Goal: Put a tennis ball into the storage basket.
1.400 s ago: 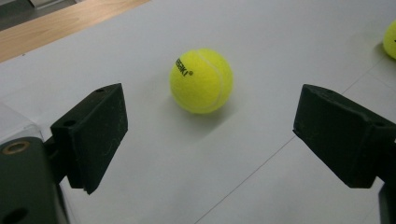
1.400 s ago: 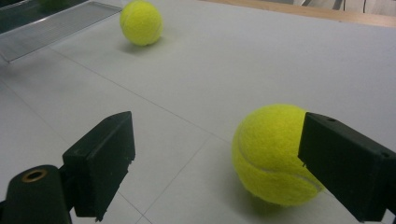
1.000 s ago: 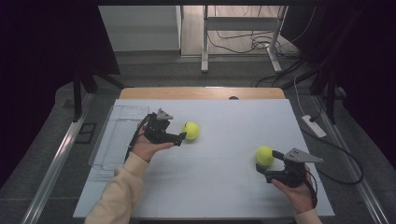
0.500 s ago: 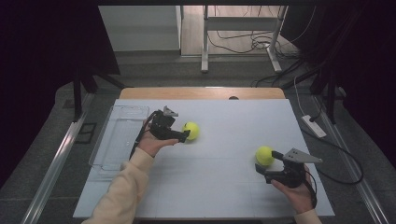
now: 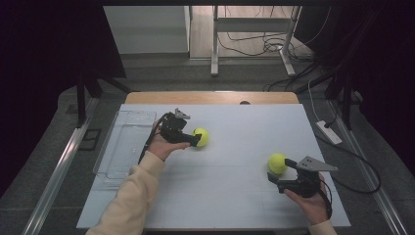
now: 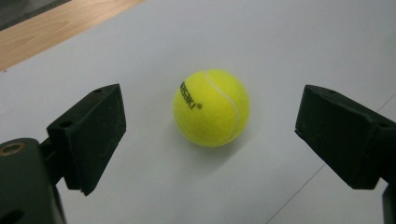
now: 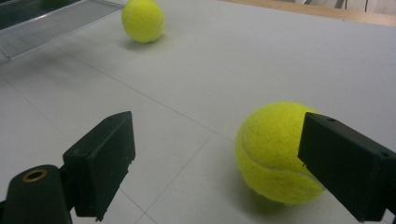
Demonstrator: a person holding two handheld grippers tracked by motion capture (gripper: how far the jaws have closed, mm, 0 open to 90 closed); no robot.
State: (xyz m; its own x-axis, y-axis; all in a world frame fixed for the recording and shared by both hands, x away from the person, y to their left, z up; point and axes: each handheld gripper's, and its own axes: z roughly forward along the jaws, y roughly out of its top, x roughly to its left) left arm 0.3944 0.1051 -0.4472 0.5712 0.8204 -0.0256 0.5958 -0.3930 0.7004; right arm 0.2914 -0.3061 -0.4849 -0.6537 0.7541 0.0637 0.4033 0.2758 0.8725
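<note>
We are seeing the left ball lying on the white table, between the spread jaws of the left gripper, which have just been opening; no pad is touching it. Nearer the table's right edge, the right ball is sitting just ahead of the right gripper, whose jaws are standing wide. A clear tray is resting beside the left hand.
</note>
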